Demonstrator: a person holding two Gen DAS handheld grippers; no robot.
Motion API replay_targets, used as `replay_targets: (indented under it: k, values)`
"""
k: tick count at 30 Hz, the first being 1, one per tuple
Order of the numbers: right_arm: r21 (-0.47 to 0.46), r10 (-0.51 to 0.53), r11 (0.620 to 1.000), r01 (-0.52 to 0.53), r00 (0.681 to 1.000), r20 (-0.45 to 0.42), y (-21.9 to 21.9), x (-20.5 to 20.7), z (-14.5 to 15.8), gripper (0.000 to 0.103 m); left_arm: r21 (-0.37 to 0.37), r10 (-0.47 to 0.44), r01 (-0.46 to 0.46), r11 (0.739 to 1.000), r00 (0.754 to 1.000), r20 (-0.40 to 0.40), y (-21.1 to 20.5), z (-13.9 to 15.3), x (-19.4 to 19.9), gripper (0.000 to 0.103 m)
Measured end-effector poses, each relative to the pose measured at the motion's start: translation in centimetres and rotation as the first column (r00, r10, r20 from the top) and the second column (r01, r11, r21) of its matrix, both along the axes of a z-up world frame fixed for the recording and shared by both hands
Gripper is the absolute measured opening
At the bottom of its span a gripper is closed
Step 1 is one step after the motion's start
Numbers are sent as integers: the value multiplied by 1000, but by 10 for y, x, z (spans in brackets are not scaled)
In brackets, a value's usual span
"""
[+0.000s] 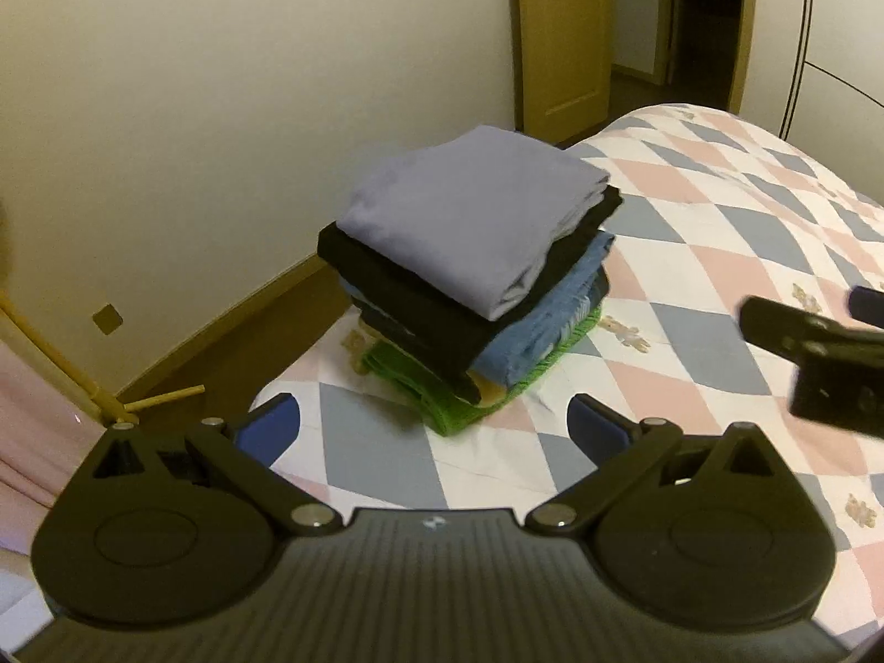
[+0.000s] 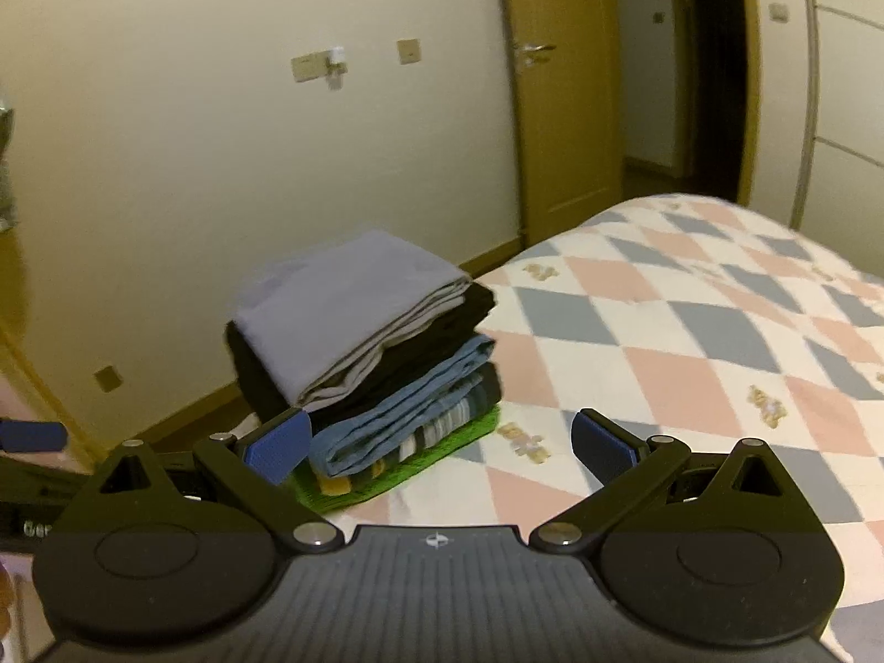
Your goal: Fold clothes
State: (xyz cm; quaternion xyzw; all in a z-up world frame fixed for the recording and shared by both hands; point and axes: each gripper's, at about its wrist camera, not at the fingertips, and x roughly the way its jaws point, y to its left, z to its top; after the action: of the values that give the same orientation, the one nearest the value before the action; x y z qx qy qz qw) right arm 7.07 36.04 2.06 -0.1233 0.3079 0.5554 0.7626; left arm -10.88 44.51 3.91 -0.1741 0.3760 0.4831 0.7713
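A stack of folded clothes (image 1: 469, 271) sits near the bed's corner: a grey-lilac garment (image 1: 475, 210) on top, then black, blue denim, a striped piece and green at the bottom. The right wrist view shows the same stack (image 2: 364, 353) with the grey garment (image 2: 337, 298) uppermost. My left gripper (image 1: 433, 422) stands open just short of the stack, nothing between its blue pads. My right gripper (image 2: 439, 442) is also open and empty, its left pad (image 2: 279, 445) close to the stack's side. The right gripper's body (image 1: 817, 353) shows at the right edge of the left wrist view.
The bed (image 1: 718, 254) carries a quilt of pink, grey and white diamonds with small bear prints. A cream wall (image 1: 193, 127) and wooden floor (image 1: 221, 342) lie beyond the corner. A wooden door (image 1: 563, 27) stands open at the back. A wooden pole stand (image 1: 83, 387) is at the left.
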Motion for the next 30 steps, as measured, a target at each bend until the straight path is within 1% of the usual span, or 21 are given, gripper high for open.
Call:
replay_targets:
  k: [3, 6, 10, 12, 15, 18, 22, 27, 30]
  values:
    - [-11, 20, 1000, -20, 1000, -10, -3, 5, -2, 103, -53, 36, -34, 998, 999, 30, -4, -2, 0, 102]
    - [-43, 42, 998, -43, 999, -19, -5, 10, -7, 103, -99, 66, -61, 993, 997, 44, -9, -4, -5, 102]
    - [-86, 74, 993, -75, 997, -18, -6, 12, -17, 103, -96, 108, -103, 990, 993, 47, -16, -7, -7, 102]
    - [-108, 86, 990, -88, 996, -19, -6, 13, -21, 103, -108, 130, -124, 986, 991, 42, -16, -9, -6, 102]
    - [-118, 90, 989, -93, 995, -33, -5, 15, -26, 103, -125, 130, -124, 984, 991, 39, -14, -13, -5, 102]
    - [-131, 94, 986, -100, 994, -50, -2, 16, -31, 103, -120, 126, -120, 986, 991, 37, -13, -18, -3, 102]
    - [-159, 91, 982, -101, 994, -67, 3, 16, -39, 103, -138, 112, -107, 985, 993, 29, -9, -27, -2, 102]
    - [-188, 83, 978, -94, 995, -63, 10, 13, -44, 103, -163, 108, -100, 982, 993, 41, 0, -38, -4, 102]
    - [-189, 64, 979, -74, 996, -57, 16, 12, -43, 103, -162, 98, -90, 983, 994, 43, 7, -40, -6, 102]
